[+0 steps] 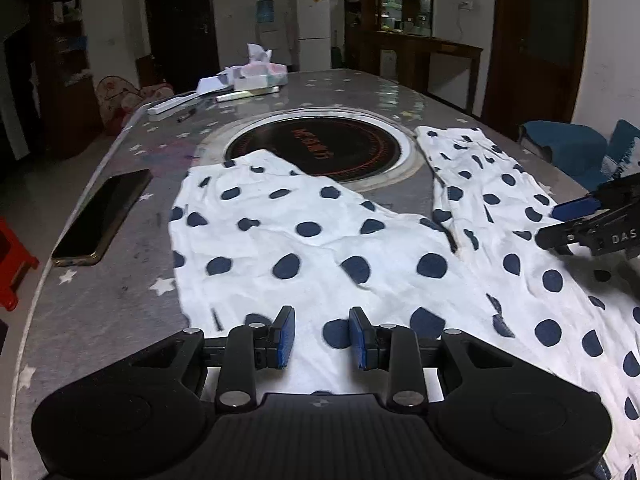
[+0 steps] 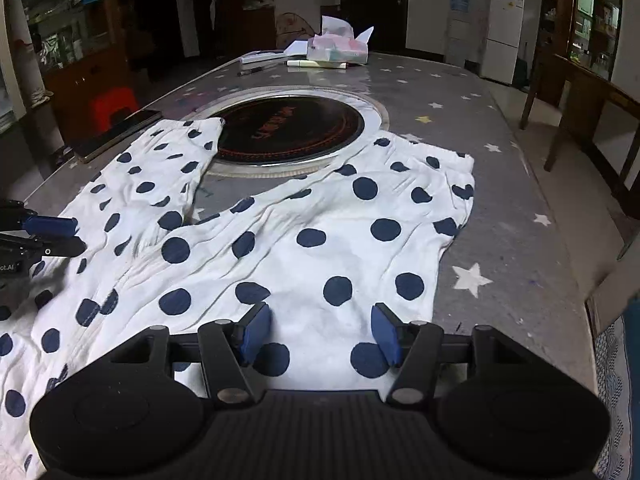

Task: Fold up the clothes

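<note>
Hovering over the spread polka-dot garment [image 1: 320,240] on the counter [image 1: 112,312], left gripper [image 1: 322,338] and right gripper [image 2: 320,334] have fingers apart, empty, positioned for grasping.

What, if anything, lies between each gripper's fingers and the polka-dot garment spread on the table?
Nothing visible does. The left gripper and the right gripper both hang directly over the polka-dot garment, jaws apart and empty. The phone lies on the table beside the cloth, off to the left gripper's side.
</note>
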Available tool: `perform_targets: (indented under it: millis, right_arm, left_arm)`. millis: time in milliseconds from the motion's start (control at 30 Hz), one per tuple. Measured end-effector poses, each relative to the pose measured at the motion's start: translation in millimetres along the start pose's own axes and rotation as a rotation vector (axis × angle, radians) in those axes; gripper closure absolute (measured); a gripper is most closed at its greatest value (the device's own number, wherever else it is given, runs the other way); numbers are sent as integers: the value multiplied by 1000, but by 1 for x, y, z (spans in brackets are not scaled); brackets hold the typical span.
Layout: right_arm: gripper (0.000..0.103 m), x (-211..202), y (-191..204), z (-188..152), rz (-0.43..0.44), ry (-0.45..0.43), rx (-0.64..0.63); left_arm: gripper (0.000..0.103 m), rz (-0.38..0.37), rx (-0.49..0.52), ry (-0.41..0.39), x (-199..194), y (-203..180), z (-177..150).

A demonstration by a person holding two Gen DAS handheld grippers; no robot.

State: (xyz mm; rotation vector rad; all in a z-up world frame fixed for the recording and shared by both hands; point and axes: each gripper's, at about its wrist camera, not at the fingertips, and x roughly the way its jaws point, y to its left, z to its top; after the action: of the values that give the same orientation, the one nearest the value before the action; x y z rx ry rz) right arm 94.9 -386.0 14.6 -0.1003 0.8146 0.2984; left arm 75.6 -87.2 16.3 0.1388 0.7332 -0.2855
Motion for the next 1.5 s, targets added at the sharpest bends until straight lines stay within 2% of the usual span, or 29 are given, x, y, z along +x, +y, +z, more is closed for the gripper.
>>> perform_targets:
  millis: [233, 667, 1133, 1300, 1500]
  right_arm:
    - [46, -17, 18, -6, 39, -21, -40]
    - [45, -33, 11, -42, 6, -1, -20]
    - [42, -49, 8, -58, -30, 10, 7]
    - [42, -52, 6, -49, -24, -13, -2]
    - [42, -41, 5, -18, -3, -74, -8]
  left_arm:
    - [68, 8, -12, -9, -13, 1, -8]
    - [68, 78, -14, -7, -29, 8, -33]
    - [68, 122, -45, -13, -45, 11, -49]
    - [68, 117, -59, -4, -44, 14, -39]
    - [69, 128, -63, -37, -31, 18, -11]
